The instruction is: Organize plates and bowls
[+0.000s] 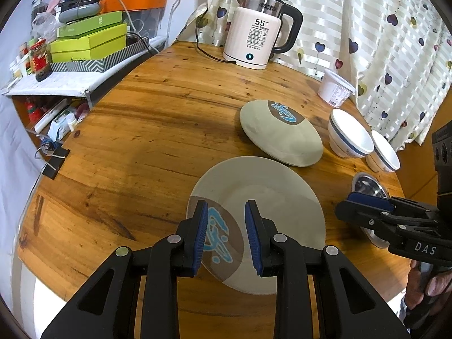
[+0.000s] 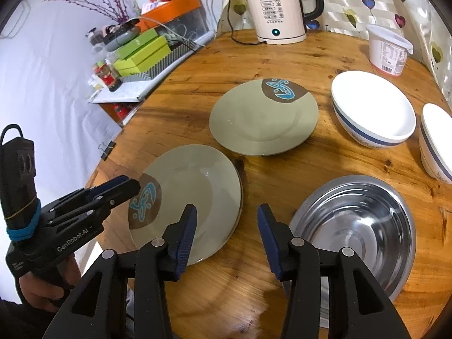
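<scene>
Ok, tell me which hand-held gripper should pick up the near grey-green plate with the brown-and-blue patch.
Left. The left hand-held gripper is open right over the near grey-green round plate. The right hand-held gripper is also open but sits between that plate and the steel bowl.

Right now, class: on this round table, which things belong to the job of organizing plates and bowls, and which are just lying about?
Belong to the job:
- near green plate
- far green plate
- steel bowl
- two white bowls, one beside the other

Just lying about:
- electric kettle
- white lidded tub
- green boxes on the side shelf
</scene>
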The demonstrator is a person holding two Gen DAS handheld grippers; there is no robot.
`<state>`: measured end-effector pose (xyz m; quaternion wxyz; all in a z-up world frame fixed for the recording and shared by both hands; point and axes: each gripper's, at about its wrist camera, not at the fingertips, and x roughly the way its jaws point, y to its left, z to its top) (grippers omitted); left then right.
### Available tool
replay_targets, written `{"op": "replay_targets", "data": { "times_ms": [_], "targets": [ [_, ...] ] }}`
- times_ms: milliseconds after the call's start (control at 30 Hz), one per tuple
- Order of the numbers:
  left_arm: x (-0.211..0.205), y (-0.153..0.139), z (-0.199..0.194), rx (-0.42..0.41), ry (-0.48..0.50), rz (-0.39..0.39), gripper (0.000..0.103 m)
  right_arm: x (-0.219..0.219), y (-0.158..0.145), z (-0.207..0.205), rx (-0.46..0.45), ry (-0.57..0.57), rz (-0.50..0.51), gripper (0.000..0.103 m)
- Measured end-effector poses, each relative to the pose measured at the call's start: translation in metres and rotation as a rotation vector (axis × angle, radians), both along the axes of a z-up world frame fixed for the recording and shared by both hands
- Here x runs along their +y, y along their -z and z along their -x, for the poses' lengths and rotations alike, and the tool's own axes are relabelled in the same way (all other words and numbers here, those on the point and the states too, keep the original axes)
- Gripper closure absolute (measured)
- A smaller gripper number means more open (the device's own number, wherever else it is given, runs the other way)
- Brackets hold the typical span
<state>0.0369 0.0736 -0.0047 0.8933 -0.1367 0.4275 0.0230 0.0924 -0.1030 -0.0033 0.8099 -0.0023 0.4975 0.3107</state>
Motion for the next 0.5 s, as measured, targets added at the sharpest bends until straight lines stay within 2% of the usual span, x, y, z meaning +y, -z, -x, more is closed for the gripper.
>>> {"op": "replay_targets", "data": {
  "times_ms": [500],
  "targets": [
    [-0.005, -0.001, -0.011, -0.001, 0.025, -0.005, 0.075, -0.011, -0.005, -0.008, -0.008, 0.046, -0.009, 0.058]
  ]
}}
